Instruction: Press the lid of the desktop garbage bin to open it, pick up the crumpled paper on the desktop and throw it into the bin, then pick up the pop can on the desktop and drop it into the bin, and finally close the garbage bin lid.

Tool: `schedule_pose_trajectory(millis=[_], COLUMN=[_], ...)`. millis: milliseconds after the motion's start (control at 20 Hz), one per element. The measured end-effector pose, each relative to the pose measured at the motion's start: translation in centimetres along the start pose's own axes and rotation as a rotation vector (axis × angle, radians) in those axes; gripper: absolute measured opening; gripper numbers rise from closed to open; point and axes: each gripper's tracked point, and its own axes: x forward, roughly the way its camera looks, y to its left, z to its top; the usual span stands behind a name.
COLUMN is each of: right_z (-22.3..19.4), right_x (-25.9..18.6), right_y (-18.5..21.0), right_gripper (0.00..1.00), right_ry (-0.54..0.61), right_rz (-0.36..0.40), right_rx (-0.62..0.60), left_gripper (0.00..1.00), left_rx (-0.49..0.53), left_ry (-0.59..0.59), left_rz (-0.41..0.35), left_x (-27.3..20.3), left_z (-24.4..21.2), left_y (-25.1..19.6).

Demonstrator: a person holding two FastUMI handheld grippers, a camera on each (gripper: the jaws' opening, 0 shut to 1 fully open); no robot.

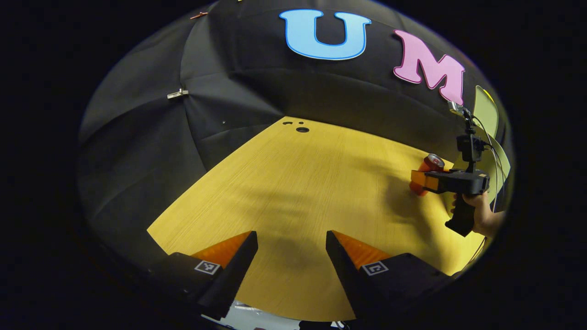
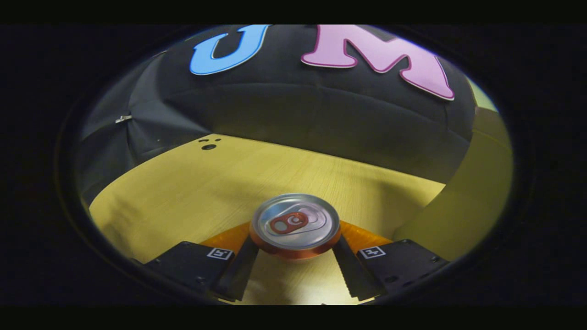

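An orange pop can [image 2: 295, 227] with a silver top and red tab stands between the fingers of my right gripper [image 2: 296, 243], which press on both its sides. In the left gripper view the same can [image 1: 430, 167] is at the far right of the wooden table [image 1: 298, 183], tilted in the right gripper [image 1: 419, 181] that a hand [image 1: 481, 215] holds. My left gripper [image 1: 291, 236] hangs open over the table's near part with nothing between its fingers. A pale yellow-green curved body, apparently the bin [image 2: 472, 183], rises just right of the can.
Small round holes [image 1: 301, 129] mark the table's far edge by the black cloth wall. The pale yellow-green bin [image 1: 497, 156] stands behind the right gripper. A white patch [image 1: 257, 316] lies below the table's near edge.
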Motion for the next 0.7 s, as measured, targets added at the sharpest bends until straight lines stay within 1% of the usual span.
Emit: schedule_pose_trajectory(millis=[50,100,150,200,350,550,600,650,700], right_z=[0.3,0.9,1.5,2.2,5.1,9.0,10.2,11.3,12.4], right_x=[-0.8,-2.2,-3.3,-5.7,-10.8,-15.5,-16.6,-17.7,-18.5], right_y=[0.2,0.5,0.7,1.1,2.2,2.2,2.0,1.5,0.8], right_gripper=[0.84,0.84,0.8,0.84,0.84,0.84,0.87,0.84,0.84], right_ry=[-0.009,-0.024,-0.031,-0.033,-0.093,-0.159,-0.182,-0.205,-0.227], right_rz=[0.012,0.025,0.037,0.053,0.095,0.131,0.138,0.137,0.131], right_rx=[-0.013,-0.035,-0.054,-0.068,-0.091,-0.073,-0.063,-0.059,-0.055], left_gripper=[0.96,1.0,0.96,0.96,0.96,0.96,0.96,0.96,0.96], left_rx=[-0.004,-0.014,-0.023,-0.024,-0.009,-0.004,-0.003,-0.004,-0.005], left_ry=[-0.007,-0.012,-0.024,-0.042,-0.057,-0.077,-0.078,-0.076,-0.073], left_rz=[-0.002,-0.002,-0.009,-0.019,-0.033,-0.044,-0.045,-0.049,-0.054], left_x=[0.1,0.1,0.1,0.0,-0.1,-1.0,-1.1,-1.2,-1.3], left_z=[0.3,0.7,1.3,1.8,2.6,3.3,3.3,3.1,3.1], left_y=[-0.2,-0.4,-0.9,-1.3,-2.2,-2.7,-3.0,-3.2,-3.5])
